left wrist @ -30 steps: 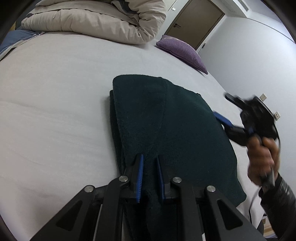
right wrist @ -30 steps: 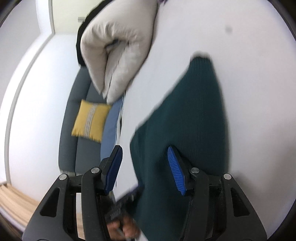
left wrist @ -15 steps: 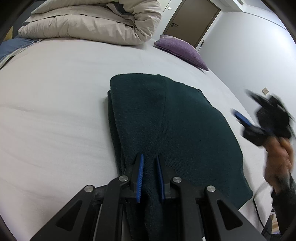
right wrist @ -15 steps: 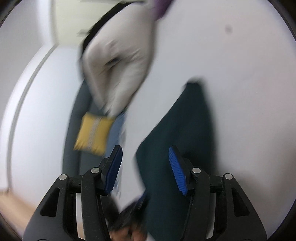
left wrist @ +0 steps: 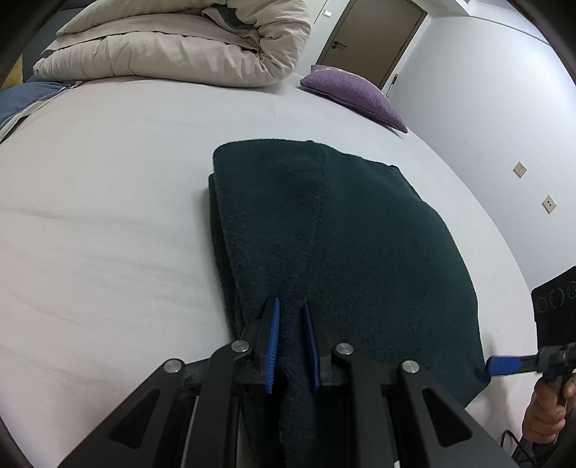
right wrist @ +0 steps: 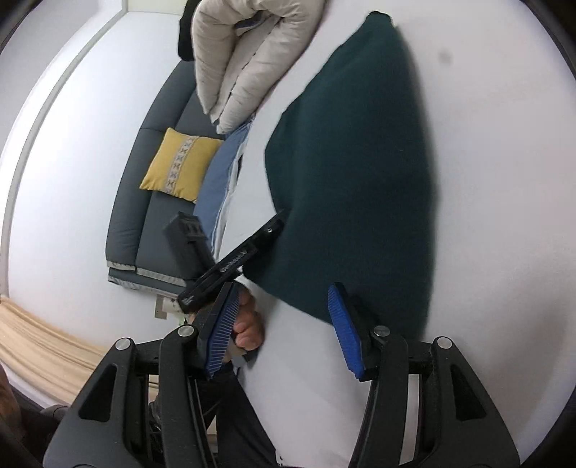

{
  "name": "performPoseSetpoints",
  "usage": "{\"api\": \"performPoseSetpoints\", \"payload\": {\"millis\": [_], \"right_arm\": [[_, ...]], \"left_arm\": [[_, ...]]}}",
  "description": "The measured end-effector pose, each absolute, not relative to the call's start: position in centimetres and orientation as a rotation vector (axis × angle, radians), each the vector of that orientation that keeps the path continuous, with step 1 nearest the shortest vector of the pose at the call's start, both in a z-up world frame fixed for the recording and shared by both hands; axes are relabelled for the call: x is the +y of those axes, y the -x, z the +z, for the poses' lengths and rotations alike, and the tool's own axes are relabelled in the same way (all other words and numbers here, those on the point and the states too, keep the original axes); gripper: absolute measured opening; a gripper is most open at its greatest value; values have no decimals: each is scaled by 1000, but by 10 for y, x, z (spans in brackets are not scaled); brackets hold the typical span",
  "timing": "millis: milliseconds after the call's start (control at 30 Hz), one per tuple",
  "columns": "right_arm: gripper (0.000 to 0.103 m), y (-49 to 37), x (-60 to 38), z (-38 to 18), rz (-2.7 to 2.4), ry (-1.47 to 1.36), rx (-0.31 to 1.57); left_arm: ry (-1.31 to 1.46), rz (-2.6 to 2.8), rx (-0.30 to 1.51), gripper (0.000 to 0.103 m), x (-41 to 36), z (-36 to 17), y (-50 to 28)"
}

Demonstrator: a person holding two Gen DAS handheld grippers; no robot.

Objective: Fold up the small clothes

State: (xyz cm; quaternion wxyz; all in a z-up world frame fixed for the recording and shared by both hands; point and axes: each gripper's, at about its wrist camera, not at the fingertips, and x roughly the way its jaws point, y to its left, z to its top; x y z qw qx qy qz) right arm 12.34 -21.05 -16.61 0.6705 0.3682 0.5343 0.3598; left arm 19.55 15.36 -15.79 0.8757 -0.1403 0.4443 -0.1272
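A dark green knit garment (left wrist: 342, 230) lies folded on the white bed (left wrist: 108, 216). My left gripper (left wrist: 291, 306) is shut on its near edge, a fold of cloth pinched between the blue pads. My right gripper (right wrist: 284, 320) is open, its jaws wide apart, low at the garment's (right wrist: 360, 162) near corner, one pad at the cloth edge. It also shows at the right edge of the left wrist view (left wrist: 504, 365), a blue fingertip touching the garment's corner. The left gripper (right wrist: 230, 259) shows in the right wrist view, at the garment's edge.
A rolled beige duvet (left wrist: 180, 46) and a purple pillow (left wrist: 352, 93) lie at the far end of the bed. A grey sofa (right wrist: 151, 201) with a yellow cushion (right wrist: 180, 165) stands beside the bed. A brown door (left wrist: 374, 32) is behind.
My right gripper has dropped from above the garment's right side down to its near right corner. My left gripper stays shut on the near edge.
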Motion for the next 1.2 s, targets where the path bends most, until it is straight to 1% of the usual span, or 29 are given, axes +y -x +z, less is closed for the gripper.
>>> {"api": "performPoseSetpoints", "payload": {"millis": [33,67,133,167,267,400,433,467,500,533,567,600,667,767,867,967,1067,1100,1167,1200], "right_arm": [[54,-125,-208,-175,774,-807,1243],[53,-123,-208,-182,760,-796,1265],[49,-123,-214,-184,760,-803,1246],[49,-121,-216,-182,758,-812,1239],[51,-120,-227,-163,747,-799,1182],[52,-123,-255,-144,717,-811,1102],[56,-129,-269,-138,697,-825,1089],[61,-133,-277,-135,674,-835,1079],[65,-139,-286,-134,645,-843,1069],[72,-145,-294,-133,615,-844,1063],[76,-151,-299,-133,597,-844,1061],[78,-160,-305,-135,566,-842,1066],[78,-172,-307,-140,536,-857,1075],[78,-190,-305,-157,524,-885,1114],[78,-203,-290,-176,533,-867,1161],[78,-211,-268,-187,556,-861,1165],[71,-216,-251,-191,574,-840,1188],[71,-219,-243,-192,565,-801,1202],[63,-221,-231,-195,555,-751,1224],[62,-223,-227,-196,549,-736,1226]], "left_arm": [[292,-266,928,17,154,-158,-196],[290,-266,928,17,153,-158,-196],[281,-262,925,17,152,-157,-195],[279,-261,924,17,152,-157,-195],[288,-266,924,17,152,-157,-195],[366,-290,923,17,161,-149,-192],[387,-289,924,19,165,-142,-189],[407,-278,915,24,171,-133,-185],[421,-263,883,45,179,-121,-179],[429,-253,855,65,185,-114,-175],[454,-245,829,69,195,-107,-174],[482,-247,831,71,203,-107,-178],[524,-239,859,71,216,-113,-189],[618,-270,952,69,224,-138,-216],[693,-327,1033,66,217,-161,-239],[695,-357,1093,66,202,-171,-258],[744,-358,1115,66,200,-175,-274],[761,-362,1120,64,200,-177,-277],[766,-358,1139,59,198,-180,-282],[739,-361,1148,55,194,-180,-284]]}}
